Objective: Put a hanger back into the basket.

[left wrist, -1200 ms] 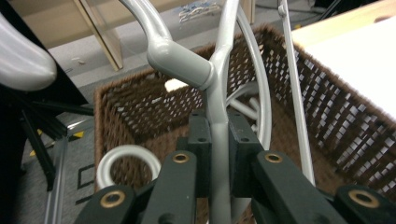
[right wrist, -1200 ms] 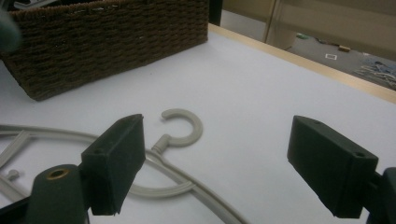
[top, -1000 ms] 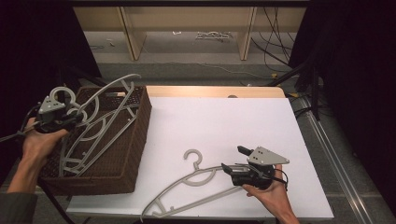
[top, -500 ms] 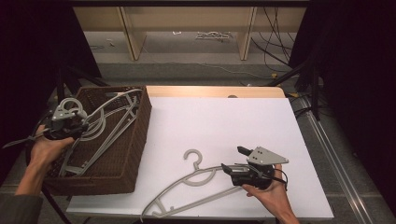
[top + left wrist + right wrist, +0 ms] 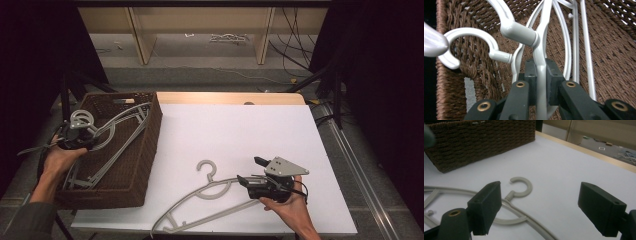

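Over the basket [image 5: 145, 150], the left gripper [image 5: 82, 137], clamped on a hanger [image 5: 541, 50], has sunk lower; right gripper [image 5: 250, 172] gapes unmoved.

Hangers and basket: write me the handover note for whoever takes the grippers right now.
Left gripper: shut on a grey hanger, held over the brown wicker basket, above other hangers already inside.
Right gripper: open, holding nothing, low over the white table, beside the loose hanger lying flat there.
Done: some hangers lie in the basket.
Left: probably release the held hanger into the basket, then pick up the one on the table and add it.
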`<control>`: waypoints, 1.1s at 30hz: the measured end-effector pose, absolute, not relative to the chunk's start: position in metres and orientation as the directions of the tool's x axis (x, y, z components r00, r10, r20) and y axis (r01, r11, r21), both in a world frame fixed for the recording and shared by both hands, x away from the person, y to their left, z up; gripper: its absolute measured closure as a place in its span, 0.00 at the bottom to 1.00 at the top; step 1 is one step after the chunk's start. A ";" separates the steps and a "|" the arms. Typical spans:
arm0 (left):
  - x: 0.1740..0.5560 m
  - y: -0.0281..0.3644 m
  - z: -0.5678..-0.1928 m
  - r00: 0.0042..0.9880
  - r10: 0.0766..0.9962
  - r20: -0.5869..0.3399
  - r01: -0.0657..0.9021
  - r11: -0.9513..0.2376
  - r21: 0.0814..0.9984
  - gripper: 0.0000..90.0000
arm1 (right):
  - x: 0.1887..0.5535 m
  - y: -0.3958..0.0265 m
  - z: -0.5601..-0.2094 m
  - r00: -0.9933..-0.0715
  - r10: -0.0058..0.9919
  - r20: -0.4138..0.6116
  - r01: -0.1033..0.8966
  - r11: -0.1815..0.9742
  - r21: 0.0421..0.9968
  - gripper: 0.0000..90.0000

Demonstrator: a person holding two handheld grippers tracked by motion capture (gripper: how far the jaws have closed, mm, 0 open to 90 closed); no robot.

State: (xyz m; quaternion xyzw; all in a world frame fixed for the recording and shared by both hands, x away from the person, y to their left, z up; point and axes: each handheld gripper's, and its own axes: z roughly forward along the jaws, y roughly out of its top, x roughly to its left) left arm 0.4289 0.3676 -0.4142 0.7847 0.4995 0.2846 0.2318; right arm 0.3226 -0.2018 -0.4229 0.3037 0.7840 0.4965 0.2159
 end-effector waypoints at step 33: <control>0.377 0.317 -0.357 0.256 0.966 -0.045 0.459 -0.080 0.885 0.38 | 0.323 -0.202 -0.423 -0.718 0.696 -0.032 0.266 0.316 0.911 0.22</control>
